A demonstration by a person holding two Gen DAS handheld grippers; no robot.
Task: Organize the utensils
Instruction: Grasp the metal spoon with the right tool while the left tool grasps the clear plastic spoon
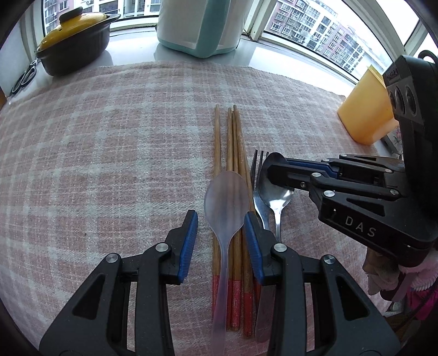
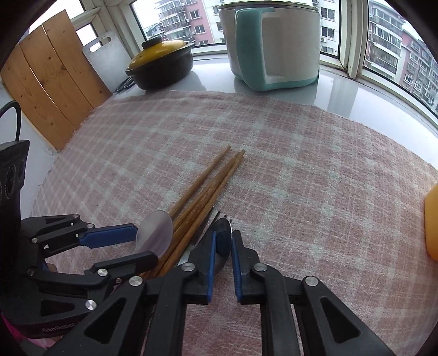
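Observation:
On the pink checked cloth (image 1: 109, 142) lie several wooden chopsticks (image 1: 232, 142) (image 2: 208, 180) with a translucent plastic spoon (image 1: 227, 197) (image 2: 154, 232) on top of them. Right of them are a metal fork (image 1: 258, 164) and a metal spoon (image 1: 276, 197) (image 2: 224, 225). My left gripper (image 1: 220, 216) (image 2: 145, 243) straddles the plastic spoon and chopsticks, open, with a gap at its left pad. My right gripper (image 1: 269, 171) (image 2: 223, 235) reaches in from the right and is shut on the metal spoon's bowl.
A black pot with a yellow lid (image 1: 74, 35) (image 2: 161, 63) and a white-and-teal appliance (image 1: 199, 24) (image 2: 273, 46) stand behind the cloth by the window. A yellow container (image 1: 364, 109) sits at the right, scissors (image 1: 26, 76) and a wooden board (image 2: 52, 82) at the left.

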